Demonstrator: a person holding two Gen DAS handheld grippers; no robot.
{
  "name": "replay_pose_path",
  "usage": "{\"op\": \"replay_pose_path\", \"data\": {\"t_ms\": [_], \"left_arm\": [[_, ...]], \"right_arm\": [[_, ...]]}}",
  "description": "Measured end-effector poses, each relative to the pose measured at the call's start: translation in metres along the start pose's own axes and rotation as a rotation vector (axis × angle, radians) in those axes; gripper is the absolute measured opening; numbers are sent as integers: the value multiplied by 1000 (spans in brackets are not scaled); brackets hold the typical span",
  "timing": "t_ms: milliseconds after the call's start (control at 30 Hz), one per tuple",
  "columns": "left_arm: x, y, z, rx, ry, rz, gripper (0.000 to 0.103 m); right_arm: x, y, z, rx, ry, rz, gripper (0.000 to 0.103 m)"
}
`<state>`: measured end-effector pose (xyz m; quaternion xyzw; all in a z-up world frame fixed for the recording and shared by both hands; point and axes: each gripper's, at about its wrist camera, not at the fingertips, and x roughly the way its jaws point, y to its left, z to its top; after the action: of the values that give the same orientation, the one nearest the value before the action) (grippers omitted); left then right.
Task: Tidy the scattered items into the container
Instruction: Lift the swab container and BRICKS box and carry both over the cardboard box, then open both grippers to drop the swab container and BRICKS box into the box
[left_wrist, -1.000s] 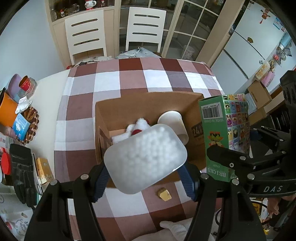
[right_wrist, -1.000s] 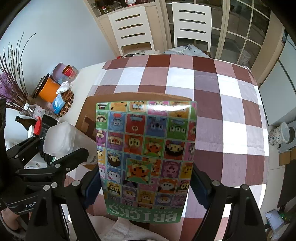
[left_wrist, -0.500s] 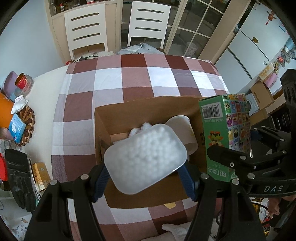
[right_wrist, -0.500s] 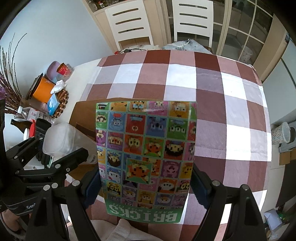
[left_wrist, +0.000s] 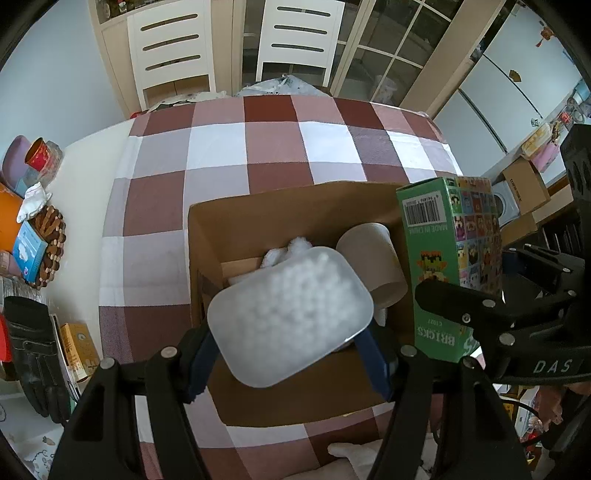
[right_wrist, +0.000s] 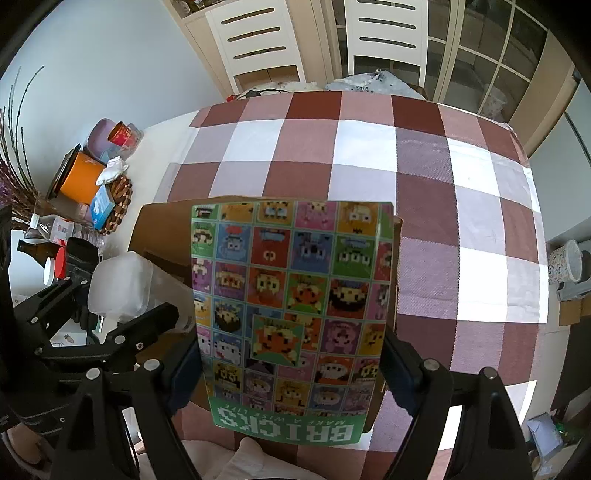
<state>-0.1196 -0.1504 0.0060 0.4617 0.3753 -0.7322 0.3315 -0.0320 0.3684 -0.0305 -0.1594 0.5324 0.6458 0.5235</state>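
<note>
Two gripped items (left_wrist: 291, 314) (right_wrist: 291, 295) above box (left_wrist: 258, 210)

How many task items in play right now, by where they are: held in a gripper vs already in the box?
Held in a gripper: 2, translucent plastic container in left gripper, BRICKS box in right gripper
Already in cardboard box: 2 visible, paper cup, white fluffy item
Total: 4

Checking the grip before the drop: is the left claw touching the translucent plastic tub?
Touching. In the left wrist view, the left claw clamps the plastic tub, a blue pad pressed against each side.
</note>
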Motion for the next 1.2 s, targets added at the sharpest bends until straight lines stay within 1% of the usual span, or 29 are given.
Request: {"op": "replay_pose_path", "data": {"t_ms": [167,233,300,367,533,967,1200], "left_arm": [[7,2,0,-6,38,-7,70],[7,2,-1,-3,41,-9,72],[6,1,-2,2,34,-10,77],[3,1,-1,6,21,-9,80],[-1,1,1,8,12,-5,81],[-4,3,-4,4,14,-3,81],[-7,0,-6,9,13,0,81]], "right_arm": [[2,0,4,27,10,15,86],[0,-1,6,37,6,11,86],[1,0,7,33,10,-4,86],[2,2,7,22,12,-25,87],[-3,-1,8,59,-10,-25,87],[-8,1,7,99,3,-15,87],[-14,-2,1,125,5,-11,87]]}}
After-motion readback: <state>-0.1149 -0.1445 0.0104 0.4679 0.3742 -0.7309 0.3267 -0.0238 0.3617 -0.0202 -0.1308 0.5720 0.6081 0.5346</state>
